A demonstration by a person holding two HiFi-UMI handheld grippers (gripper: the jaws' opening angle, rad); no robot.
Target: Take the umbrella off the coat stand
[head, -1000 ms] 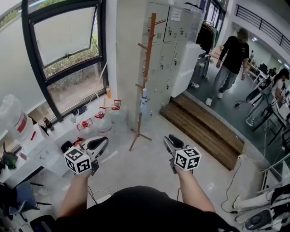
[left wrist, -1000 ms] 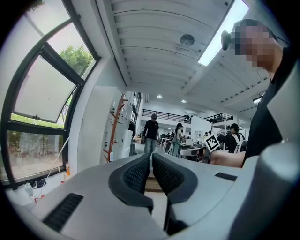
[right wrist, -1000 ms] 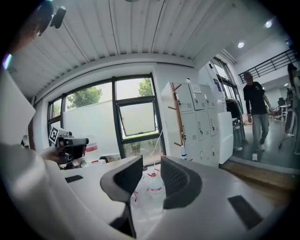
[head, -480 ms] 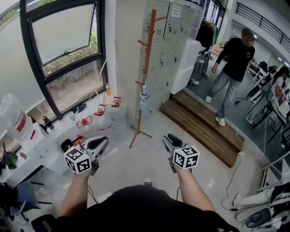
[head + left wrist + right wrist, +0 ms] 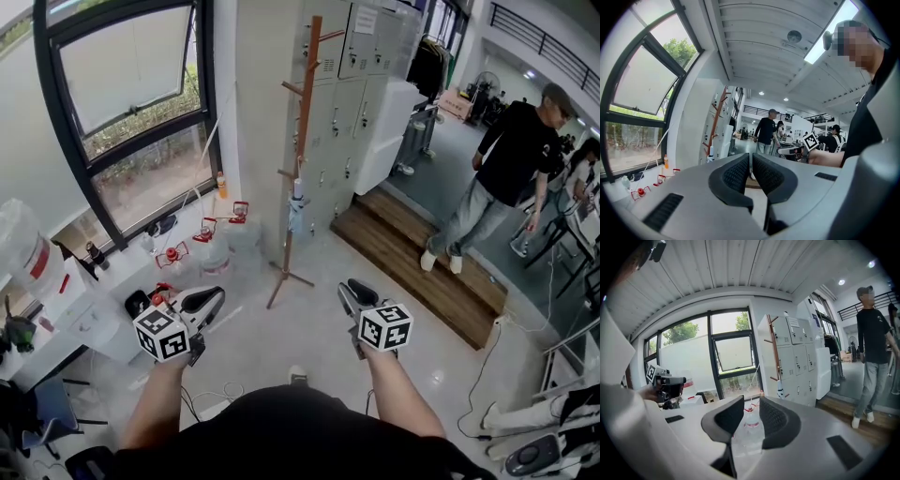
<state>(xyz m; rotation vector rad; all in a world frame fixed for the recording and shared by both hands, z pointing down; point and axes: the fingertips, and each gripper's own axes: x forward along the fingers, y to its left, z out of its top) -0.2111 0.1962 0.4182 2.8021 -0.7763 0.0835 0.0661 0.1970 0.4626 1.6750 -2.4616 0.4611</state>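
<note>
Both grippers are hanging well short of the coat stand point(image 5: 303, 141), and the umbrella point(image 5: 296, 210) is dangling upright against the lower half of its pole, ahead and between the two. Right gripper point(image 5: 353, 292) is looking slightly the nearer, its jaws parted on nothing, having just been closing a little; left gripper point(image 5: 212, 298) is showing jaws all but together, empty. How the umbrella is hooking on is too small to make out from here
</note>
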